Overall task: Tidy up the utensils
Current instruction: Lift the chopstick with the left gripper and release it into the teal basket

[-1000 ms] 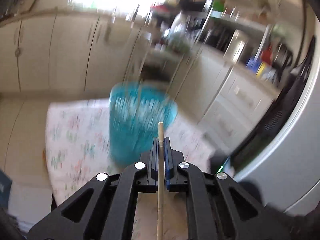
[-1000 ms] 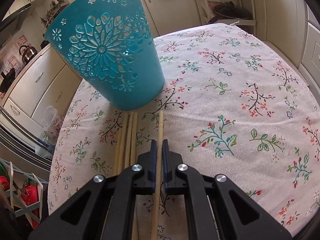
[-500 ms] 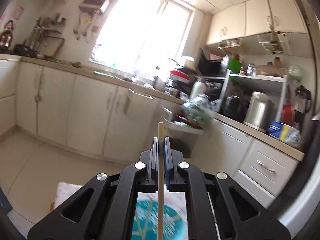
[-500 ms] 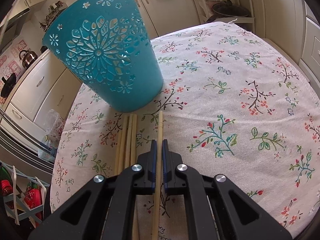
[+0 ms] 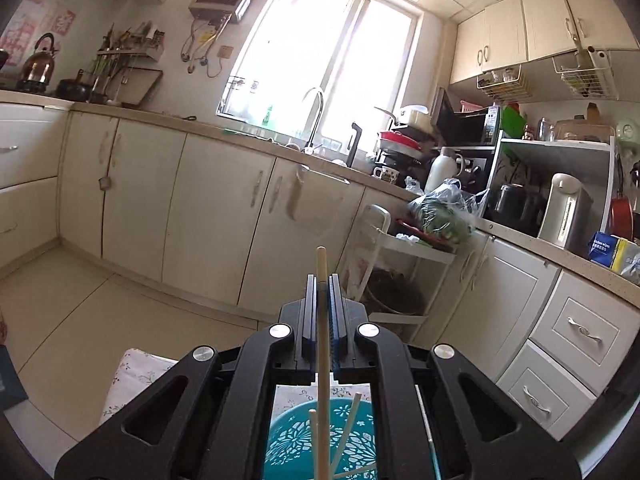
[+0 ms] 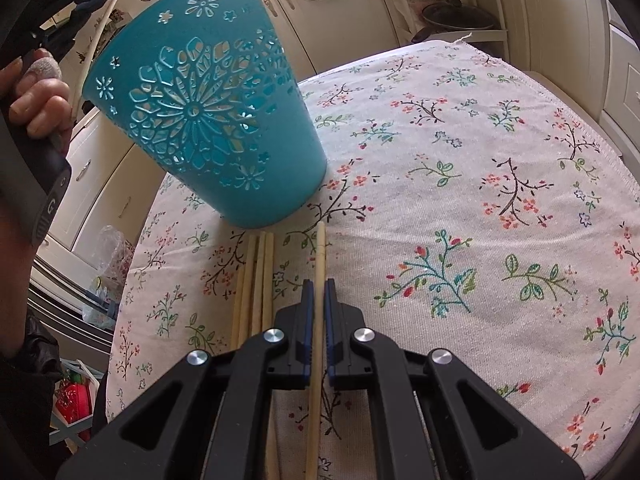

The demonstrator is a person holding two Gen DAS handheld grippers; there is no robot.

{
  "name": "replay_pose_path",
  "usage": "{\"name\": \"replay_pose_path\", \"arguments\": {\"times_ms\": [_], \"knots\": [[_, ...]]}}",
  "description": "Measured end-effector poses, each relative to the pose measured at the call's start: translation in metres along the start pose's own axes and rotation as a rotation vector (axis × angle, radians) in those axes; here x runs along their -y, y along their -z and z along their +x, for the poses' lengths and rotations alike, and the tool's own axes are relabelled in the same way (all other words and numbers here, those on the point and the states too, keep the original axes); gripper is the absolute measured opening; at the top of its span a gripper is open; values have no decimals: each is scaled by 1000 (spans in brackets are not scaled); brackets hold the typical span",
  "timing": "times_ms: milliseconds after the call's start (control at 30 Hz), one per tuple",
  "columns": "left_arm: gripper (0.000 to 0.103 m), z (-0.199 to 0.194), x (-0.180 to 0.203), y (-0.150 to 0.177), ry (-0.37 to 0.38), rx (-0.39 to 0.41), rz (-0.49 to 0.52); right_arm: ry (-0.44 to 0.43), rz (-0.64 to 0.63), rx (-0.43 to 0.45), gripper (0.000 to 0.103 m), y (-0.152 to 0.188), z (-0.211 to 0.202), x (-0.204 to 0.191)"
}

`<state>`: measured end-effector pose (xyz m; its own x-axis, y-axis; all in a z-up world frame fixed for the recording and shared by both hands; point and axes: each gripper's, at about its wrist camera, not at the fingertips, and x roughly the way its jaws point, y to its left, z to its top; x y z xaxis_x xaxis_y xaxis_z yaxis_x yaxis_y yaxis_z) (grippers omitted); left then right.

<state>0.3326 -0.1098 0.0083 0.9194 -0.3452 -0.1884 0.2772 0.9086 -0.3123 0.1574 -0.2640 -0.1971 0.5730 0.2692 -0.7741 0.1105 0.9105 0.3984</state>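
A teal cut-out holder (image 6: pixel 208 128) stands on the floral tablecloth (image 6: pixel 460 184). My left gripper (image 5: pixel 322 280) is shut on a wooden chopstick (image 5: pixel 321 344), held upright above the holder (image 5: pixel 320 444), which has two chopsticks inside. That gripper shows at the top left of the right wrist view (image 6: pixel 68 20). My right gripper (image 6: pixel 319 286) is shut on another chopstick (image 6: pixel 318 264) lying on the cloth. Three loose chopsticks (image 6: pixel 254 280) lie just to its left, near the holder's base.
Kitchen cabinets (image 5: pixel 168 208), a sink counter and a shelf with appliances (image 5: pixel 560 208) stand beyond the table. The table edge (image 6: pixel 592 136) runs along the right and far side. A low shelf with a pot (image 6: pixel 456 16) stands behind it.
My left gripper has swung up from facing the holder to sit above it, with the chopstick pointing down into it. My right gripper has stayed on its chopstick.
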Motion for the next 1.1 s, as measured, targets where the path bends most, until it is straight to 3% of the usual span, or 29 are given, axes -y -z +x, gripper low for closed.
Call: {"name": "replay_pose_path", "arguments": {"times_ms": [467,667,933,1100], "knots": [[5,-13,-10,-24,82,7,-115,-1,4,0,6,1,-1,1],[5,-13,2,-26,58,38,-39,-1,4,0,6,1,-1,1],[5,-6,-3,20,-4,-41,49,3,-1,1,6,1,-1,2],[5,-15,1,44,15,-112,142,5,-6,1,6,2,-1,0]]}}
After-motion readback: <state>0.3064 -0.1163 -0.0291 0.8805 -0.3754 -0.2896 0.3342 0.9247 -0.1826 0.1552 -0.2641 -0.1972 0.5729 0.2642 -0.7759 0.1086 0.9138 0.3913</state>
